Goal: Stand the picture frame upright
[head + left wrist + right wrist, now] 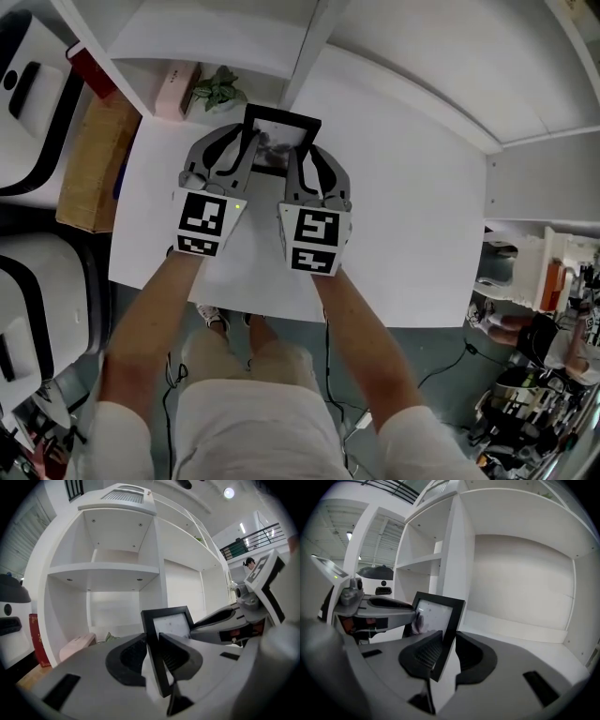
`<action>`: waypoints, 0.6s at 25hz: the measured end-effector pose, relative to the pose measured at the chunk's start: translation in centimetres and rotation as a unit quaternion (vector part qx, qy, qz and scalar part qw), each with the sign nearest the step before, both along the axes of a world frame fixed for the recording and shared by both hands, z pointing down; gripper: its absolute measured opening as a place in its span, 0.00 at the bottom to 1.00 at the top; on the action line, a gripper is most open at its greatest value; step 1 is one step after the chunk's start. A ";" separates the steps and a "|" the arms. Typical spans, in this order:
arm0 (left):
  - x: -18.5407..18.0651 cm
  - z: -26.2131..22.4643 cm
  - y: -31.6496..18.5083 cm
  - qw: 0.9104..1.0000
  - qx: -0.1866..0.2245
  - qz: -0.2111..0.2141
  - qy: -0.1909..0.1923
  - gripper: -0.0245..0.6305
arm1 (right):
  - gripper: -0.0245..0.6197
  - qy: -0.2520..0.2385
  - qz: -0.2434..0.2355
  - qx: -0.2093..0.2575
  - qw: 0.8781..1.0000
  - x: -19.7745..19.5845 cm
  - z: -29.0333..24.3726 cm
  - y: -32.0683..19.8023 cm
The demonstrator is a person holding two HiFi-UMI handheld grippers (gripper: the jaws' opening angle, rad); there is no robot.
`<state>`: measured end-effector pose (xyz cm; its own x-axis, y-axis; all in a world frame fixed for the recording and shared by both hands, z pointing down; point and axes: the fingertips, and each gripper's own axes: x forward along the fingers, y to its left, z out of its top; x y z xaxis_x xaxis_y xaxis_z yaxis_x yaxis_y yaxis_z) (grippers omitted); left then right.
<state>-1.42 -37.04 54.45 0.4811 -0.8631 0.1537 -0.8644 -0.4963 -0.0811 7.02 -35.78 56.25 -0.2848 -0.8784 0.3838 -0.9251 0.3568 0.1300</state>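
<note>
Left gripper (153,645) and right gripper (446,645) each clamp a side rail of the black rectangular picture frame (280,141), held tilted near the back of the white table (422,244). It looks light and stiff, its pane probably fragile; the rails seem the safest hold.

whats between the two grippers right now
The picture frame. The left gripper clamps its left edge, the right gripper its right edge, so it spans the gap; the head view shows this best.
</note>
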 end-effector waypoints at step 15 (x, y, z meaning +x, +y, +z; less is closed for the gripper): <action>-0.2 -0.3 -1.0 0.999 0.035 -0.009 0.001 0.17 | 0.18 0.039 -0.010 0.047 0.998 -0.2 0.0 -0.7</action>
<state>-1.60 -38.05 54.16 0.4656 -0.8801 0.0925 -0.8733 -0.4739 -0.1132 6.86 -36.49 56.26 -0.2756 -0.9061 0.3209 -0.9037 0.3580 0.2349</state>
